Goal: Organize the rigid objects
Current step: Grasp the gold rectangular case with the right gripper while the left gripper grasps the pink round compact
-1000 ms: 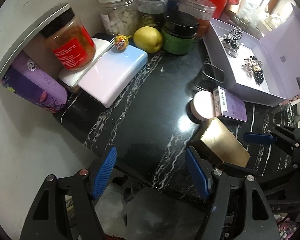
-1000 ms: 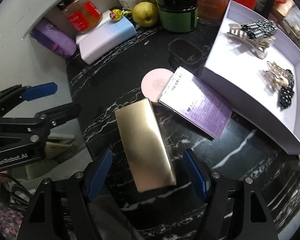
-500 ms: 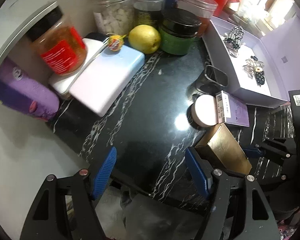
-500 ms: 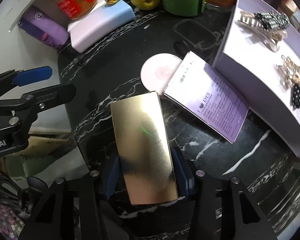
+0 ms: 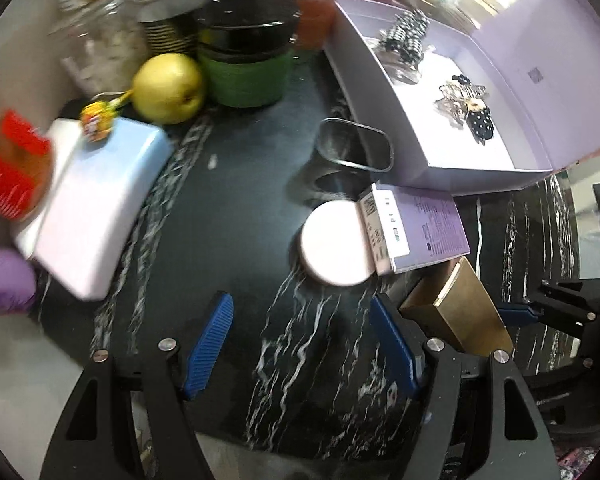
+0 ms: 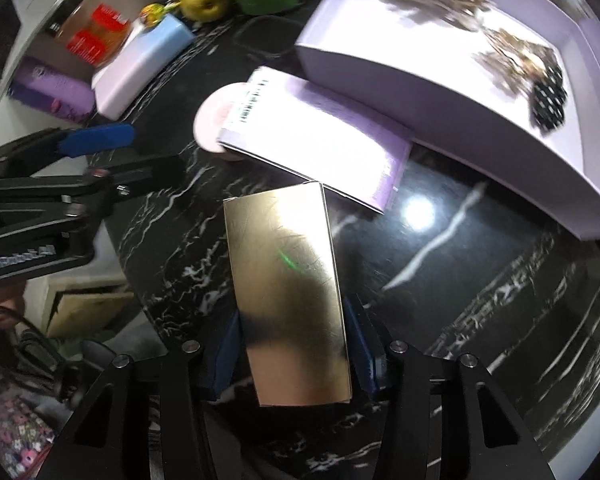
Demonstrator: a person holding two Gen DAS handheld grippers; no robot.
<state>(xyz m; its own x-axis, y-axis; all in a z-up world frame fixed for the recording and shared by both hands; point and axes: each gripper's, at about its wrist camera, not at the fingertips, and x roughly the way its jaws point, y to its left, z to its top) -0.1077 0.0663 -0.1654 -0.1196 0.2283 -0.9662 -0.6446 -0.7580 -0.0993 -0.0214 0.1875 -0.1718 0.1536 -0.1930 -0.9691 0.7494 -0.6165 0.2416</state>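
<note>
A shiny gold box lies on the black marble counter, and my right gripper is shut on its near end, a blue pad against each long side. The left wrist view shows the same gold box at the lower right. My left gripper hangs open over bare counter with nothing between its fingers. Beyond it a round pink compact lies partly under a flat lilac carton. An open lilac box behind them holds hair clips.
A pale blue and pink case sits at the left with a lollipop on it. A yellow fruit, a green jar with a black lid and several other jars crowd the back. A clear small tub stands by the lilac box.
My right gripper closed onto the gold box and now grips its sides. Both grippers moved in over the counter, so the compact and the lilac boxes look nearer.
</note>
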